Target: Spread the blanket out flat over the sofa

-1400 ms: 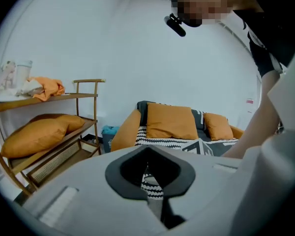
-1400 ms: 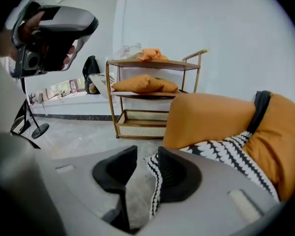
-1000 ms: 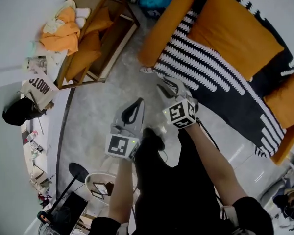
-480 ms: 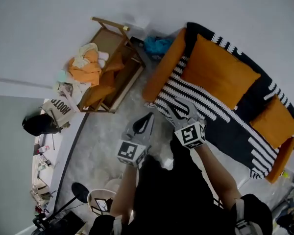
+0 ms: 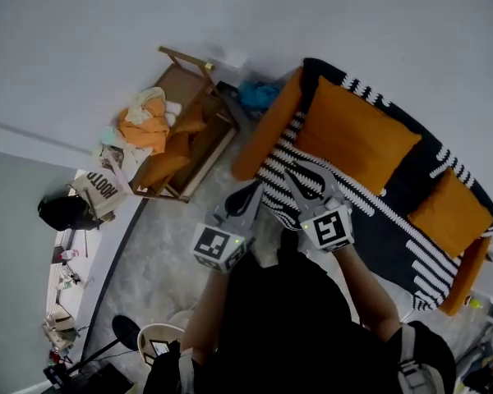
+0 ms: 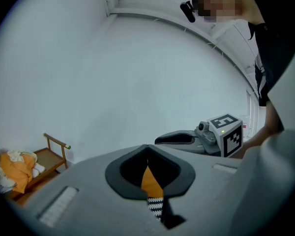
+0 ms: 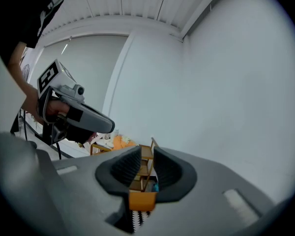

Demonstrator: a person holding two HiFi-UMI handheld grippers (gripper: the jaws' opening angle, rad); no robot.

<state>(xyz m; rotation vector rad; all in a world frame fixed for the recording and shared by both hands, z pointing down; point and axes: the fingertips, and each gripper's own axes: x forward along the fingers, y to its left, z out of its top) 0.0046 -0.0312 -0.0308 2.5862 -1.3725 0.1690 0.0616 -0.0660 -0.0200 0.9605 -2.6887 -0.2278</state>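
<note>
The black-and-white striped blanket lies spread over the orange sofa, under two orange cushions. Both grippers hang in the air before the sofa's left end, clear of the blanket. My left gripper is shut with nothing in it; in the left gripper view its tips meet, with sofa and stripes showing through the slit below. My right gripper is open and its jaws have just been closing, with nothing between them. In the right gripper view only the distant rack shows through its gap.
A wooden rack with orange and pale cloths stands left of the sofa. A blue cloth lies behind the sofa arm. A paper bag and a black bag sit at the far left on the grey floor.
Both grippers have risen from near the blanket's front edge to sofa height. The right jaws stand narrower than before. The head view has tilted up toward the wall.
</note>
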